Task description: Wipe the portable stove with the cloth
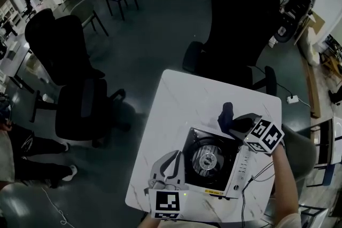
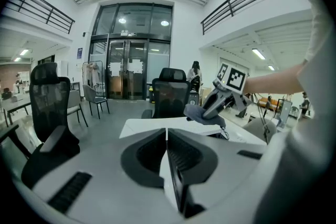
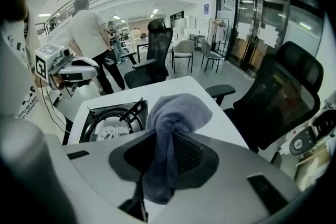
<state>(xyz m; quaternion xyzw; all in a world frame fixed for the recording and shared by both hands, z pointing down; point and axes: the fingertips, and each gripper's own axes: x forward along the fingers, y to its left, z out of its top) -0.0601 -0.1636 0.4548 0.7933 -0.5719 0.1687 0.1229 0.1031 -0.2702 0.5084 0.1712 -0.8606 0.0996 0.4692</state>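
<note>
The stove [image 1: 241, 165] is sitting on the white table [image 1: 181, 93], close to the edge nearest you, with its burner [image 1: 206, 158] facing up. Your right gripper [image 1: 235, 126] is hanging over the stove's far right corner, and its jaws are clamping the cloth [image 3: 173, 113]. The cloth is bunching into a thick wad ahead of the tips and trailing a tail behind them. Whether that wad is touching the stove, you cannot tell from here. Your left gripper [image 2: 167, 136] is resting by the near left corner with its jaws pressed together on nothing.

You are risking four things.

- **Snagging:** the prongs [image 3: 137, 108] around the burner are standing proud of the top. A bunched cloth dragged across them is likely going to catch, and a catch could tug it out of the jaws.
- **Poor contact:** you are holding a wad, not a flat face. You are probably going to be rubbing with a small lump and skipping the recessed parts.
- **Sliding:** nothing is clearly bracing the stove. If you are pushing toward yourself, the stove may be creeping toward the table edge. Setting the left gripper against the casing would be helping here.
- **Cable:** a thin cable [image 1: 259, 172] is running off the stove's right side, near your right arm. A wide sweep could be hooking it and jerking the stove.
</note>
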